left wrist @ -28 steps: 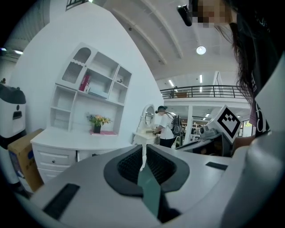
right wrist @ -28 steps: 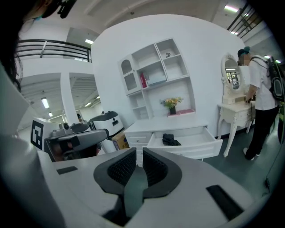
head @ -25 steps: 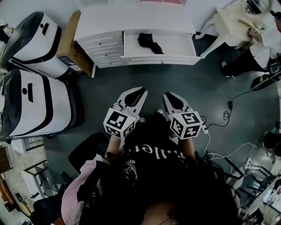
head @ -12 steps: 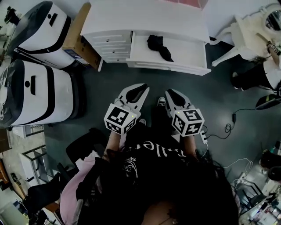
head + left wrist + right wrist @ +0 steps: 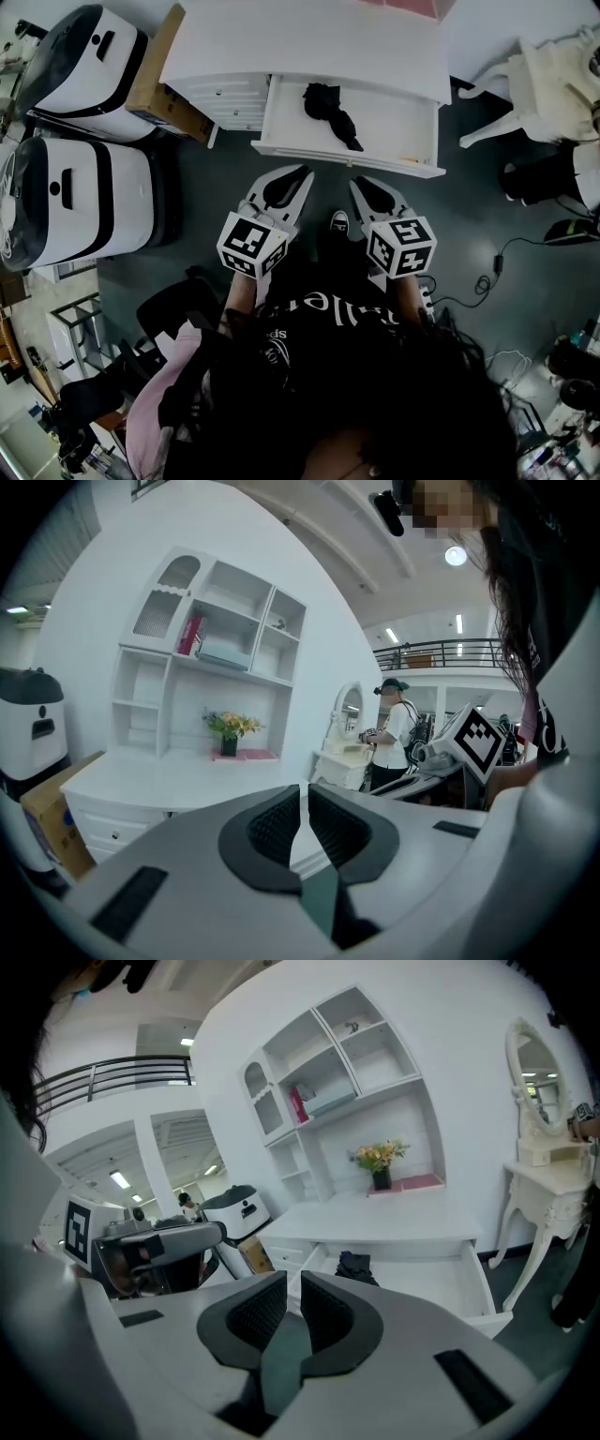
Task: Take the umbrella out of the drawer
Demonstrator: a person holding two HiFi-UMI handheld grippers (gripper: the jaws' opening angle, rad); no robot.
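A black folded umbrella [image 5: 328, 111] lies in the open drawer [image 5: 347, 157] of a white desk [image 5: 309, 42]; the right gripper view shows the umbrella [image 5: 354, 1267] at the drawer's left end. Both grippers are held side by side above the dark floor, just short of the drawer's front. My left gripper [image 5: 305, 172] points at the drawer's left half, jaws together and empty, as the left gripper view [image 5: 303, 794] confirms. The right gripper [image 5: 354, 183] is shut on nothing too, with its pads [image 5: 323, 1312] nearly touching.
Two large white-and-black machines [image 5: 75, 197] [image 5: 80, 61] stand at the left, with a cardboard box [image 5: 159, 80] against the desk's side. A white dressing table [image 5: 553, 75] is at the right. Cables [image 5: 497, 262] trail over the floor at the right. A person [image 5: 394, 733] stands far off.
Both grippers have moved forward together towards the open drawer, which now lies much closer below them. Their jaws stay together.
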